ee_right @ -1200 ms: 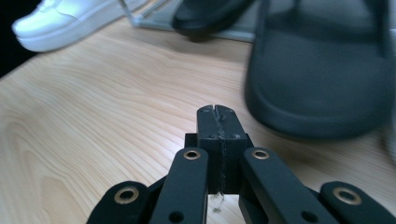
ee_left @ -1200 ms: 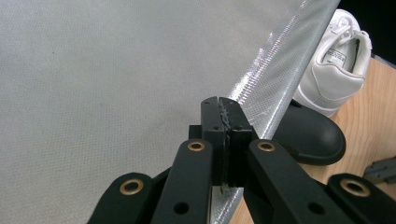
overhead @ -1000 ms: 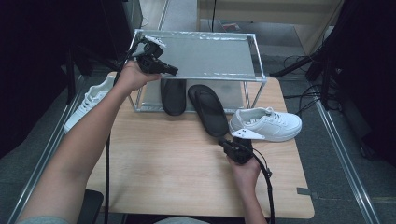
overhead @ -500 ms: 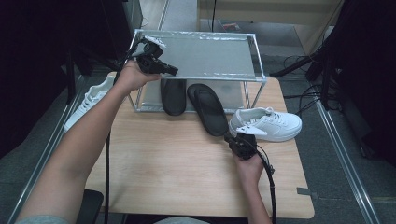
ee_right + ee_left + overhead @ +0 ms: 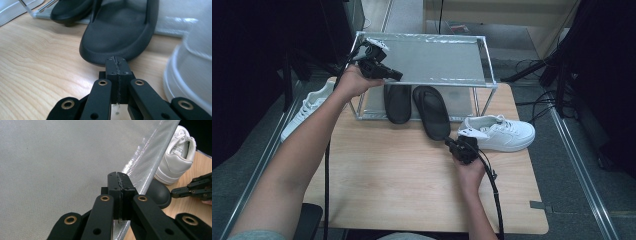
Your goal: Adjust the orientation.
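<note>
Now | right tongs (image 5: 116,61) pinched shut, empty, tip at the heel of the black slipper (image 5: 432,111) that sticks out from under the rack (image 5: 489,75), set to nudge it | left tongs (image 5: 119,178) shut, empty, over the rack's top.

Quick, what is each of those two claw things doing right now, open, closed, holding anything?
Left gripper: closed, empty, over the rack's top shelf.
Right gripper: closed, empty, at the black slipper's heel.
</note>
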Available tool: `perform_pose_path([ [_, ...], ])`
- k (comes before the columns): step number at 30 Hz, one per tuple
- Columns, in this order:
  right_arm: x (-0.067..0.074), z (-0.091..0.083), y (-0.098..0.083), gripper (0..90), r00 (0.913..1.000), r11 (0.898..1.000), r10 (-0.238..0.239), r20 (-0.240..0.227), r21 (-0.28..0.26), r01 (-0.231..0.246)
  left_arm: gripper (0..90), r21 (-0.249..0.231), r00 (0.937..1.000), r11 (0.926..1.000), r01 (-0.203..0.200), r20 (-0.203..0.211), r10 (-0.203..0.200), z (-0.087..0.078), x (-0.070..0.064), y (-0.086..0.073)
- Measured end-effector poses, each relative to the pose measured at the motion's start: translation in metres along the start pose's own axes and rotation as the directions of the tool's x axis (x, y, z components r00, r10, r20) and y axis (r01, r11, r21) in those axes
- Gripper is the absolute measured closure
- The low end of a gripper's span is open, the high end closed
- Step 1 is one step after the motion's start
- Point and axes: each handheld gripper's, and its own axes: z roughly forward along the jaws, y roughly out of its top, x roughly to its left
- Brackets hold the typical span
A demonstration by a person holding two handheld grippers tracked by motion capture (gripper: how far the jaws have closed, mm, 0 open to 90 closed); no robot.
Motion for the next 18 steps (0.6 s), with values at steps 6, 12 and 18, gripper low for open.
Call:
perform_pose_path([
  [6, 0.005, 0.015, 0.009, 90.0, 1.0, 1.0, -0.008, -0.006, 0.015, 0.008, 90.0, -0.003, 1.0, 1.0, 0.002, 0.002, -0.002, 0.0, 0.0, 0.0],
  [12, 0.011, 0.031, 0.018, 90.0, 0.9997, 0.999, -0.018, -0.019, 0.029, 0.018, 90.0, -0.005, 1.0, 1.0, 0.004, 0.003, -0.004, 0.0, 0.0, 0.0],
  [18, 0.013, 0.047, 0.025, 90.0, 0.9988, 1.0, 0.007, -0.049, 0.027, -0.006, 90.0, -0.006, 1.0, 1.0, -0.002, 0.004, 0.002, 0.0, 0.0, -0.001],
])
